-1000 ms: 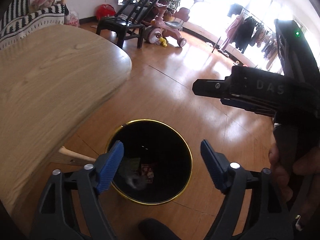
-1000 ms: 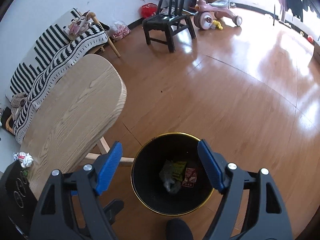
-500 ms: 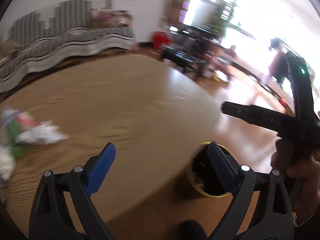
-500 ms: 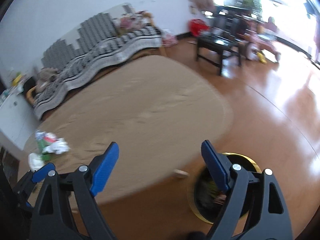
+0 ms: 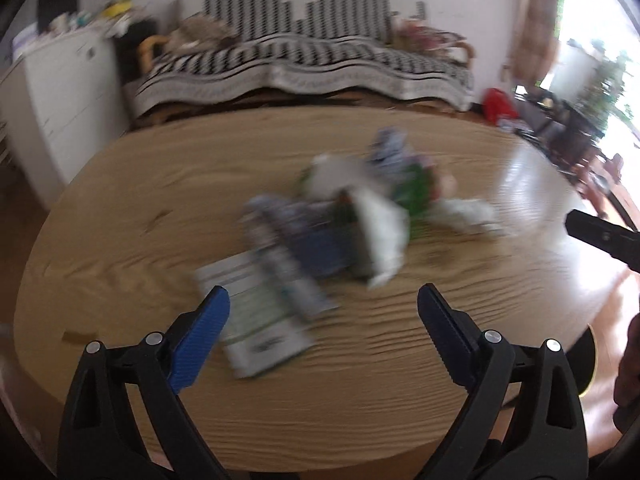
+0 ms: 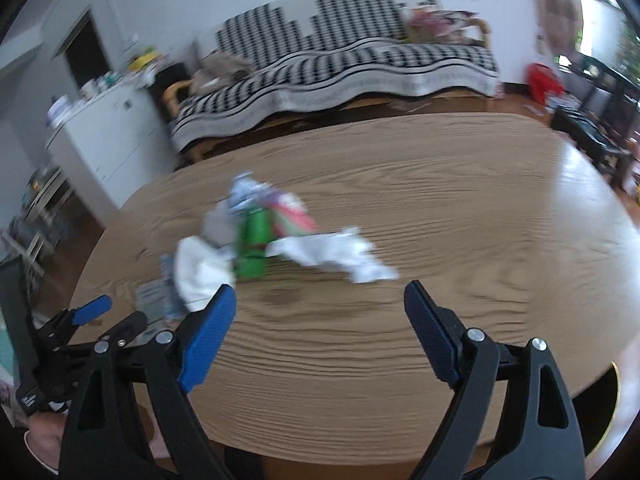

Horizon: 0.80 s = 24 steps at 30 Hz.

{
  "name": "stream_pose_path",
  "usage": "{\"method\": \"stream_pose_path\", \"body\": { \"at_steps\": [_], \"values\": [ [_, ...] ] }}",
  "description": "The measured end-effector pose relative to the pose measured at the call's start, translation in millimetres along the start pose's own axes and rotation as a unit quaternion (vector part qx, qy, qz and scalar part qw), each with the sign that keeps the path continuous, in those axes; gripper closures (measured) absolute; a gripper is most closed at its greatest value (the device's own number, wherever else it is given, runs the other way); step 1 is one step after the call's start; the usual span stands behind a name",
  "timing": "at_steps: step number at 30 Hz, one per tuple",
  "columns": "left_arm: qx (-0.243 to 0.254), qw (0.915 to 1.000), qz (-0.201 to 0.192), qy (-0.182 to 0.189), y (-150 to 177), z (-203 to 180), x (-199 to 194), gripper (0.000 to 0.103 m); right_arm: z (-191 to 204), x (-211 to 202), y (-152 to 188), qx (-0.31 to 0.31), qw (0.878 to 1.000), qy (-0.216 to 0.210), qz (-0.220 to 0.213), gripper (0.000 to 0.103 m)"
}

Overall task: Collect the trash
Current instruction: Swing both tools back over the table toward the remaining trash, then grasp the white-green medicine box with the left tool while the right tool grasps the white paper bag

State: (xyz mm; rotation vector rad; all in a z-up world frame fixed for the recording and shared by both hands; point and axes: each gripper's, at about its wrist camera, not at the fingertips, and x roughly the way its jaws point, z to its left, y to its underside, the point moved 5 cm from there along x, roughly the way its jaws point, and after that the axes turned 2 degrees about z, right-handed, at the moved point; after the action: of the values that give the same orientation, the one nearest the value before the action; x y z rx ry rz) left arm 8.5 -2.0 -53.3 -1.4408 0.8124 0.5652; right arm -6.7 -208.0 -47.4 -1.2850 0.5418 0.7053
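The right gripper (image 6: 320,304) hangs over the oval wooden table (image 6: 460,240), jaws wide and empty — they have just been opening. Ahead lies blurred trash: crumpled white paper (image 6: 340,256) touching a green can (image 6: 253,246).

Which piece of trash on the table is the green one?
The green bottle, in the middle of the pile between two white crumpled papers; everything else looks white, blue or pink.

A sofa (image 6: 340,68) under a black-and-white patterned cover stands beyond the far edge of the wooden worktop (image 6: 440,240), with a white cabinet (image 6: 108,136) at far left.
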Motion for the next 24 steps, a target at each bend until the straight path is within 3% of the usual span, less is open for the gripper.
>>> {"method": "stream_pose_path", "body": {
  "at_steps": [3, 9, 19, 24],
  "values": [
    [-0.002, 0.9998, 0.016, -0.015, 10, 21, 12, 0.011, 33, 22, 2, -0.019, 1.000, -0.012, 0.015, 0.020],
    [0.038, 0.9975, 0.055, -0.024, 24, 20, 50, 0.011, 72, 51, 9, -0.033, 0.999, -0.021, 0.035, 0.020],
    [0.002, 0.9971, 0.065, -0.040, 21, 80, 71, 0.011, 90, 101, 13, -0.037, 0.997, -0.020, 0.065, 0.020],
    [0.003, 0.9984, 0.049, -0.029, 18, 86, 62, 0.011, 102, 121, 14, -0.036, 0.996, -0.028, 0.075, 0.020]
  ]
}}
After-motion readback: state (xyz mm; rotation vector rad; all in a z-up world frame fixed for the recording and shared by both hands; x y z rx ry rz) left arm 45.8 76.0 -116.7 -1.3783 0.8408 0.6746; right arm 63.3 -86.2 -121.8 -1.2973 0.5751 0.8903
